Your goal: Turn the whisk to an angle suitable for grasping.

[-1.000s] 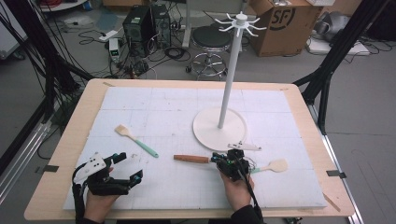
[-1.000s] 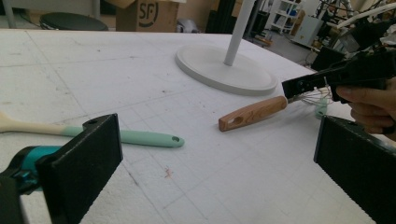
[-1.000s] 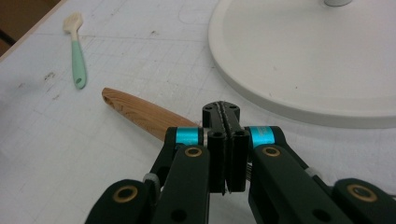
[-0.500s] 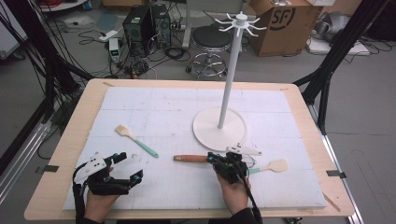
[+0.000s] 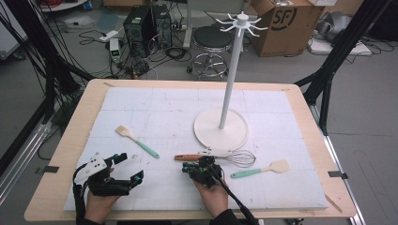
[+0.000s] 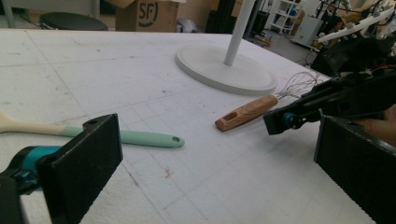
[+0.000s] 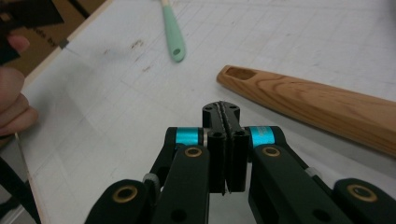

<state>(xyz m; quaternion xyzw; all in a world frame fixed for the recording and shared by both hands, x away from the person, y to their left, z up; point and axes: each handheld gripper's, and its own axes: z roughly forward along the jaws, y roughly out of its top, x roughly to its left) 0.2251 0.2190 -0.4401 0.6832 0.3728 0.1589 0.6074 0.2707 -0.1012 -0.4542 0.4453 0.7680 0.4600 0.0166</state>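
A whisk with a wooden handle [image 5: 187, 157] and wire head [image 5: 240, 158] lies in front of the white hook stand [image 5: 220, 130]. My right gripper [image 5: 186, 168] is shut with nothing in it, its tip just on the near side of the handle's end. In the right gripper view the closed jaws [image 7: 226, 112] point past the handle [image 7: 308, 105]. My left gripper [image 5: 131, 168] rests open at the front left. Through its wide jaws [image 6: 219, 172] I see the green-handled spatula [image 6: 140, 138], the whisk handle [image 6: 245, 112] and the right gripper's tip [image 6: 280, 122].
A green-handled spatula [image 5: 138, 141] lies left of centre and a second one [image 5: 260, 171] lies right of the whisk. The stand's pole [image 5: 232, 70] rises tall from its round base. White foam board [image 5: 155, 108] covers the wooden table.
My right gripper has slid left along the whisk, from over the wire head to the handle's end, uncovering the wires. The left gripper has stayed put.
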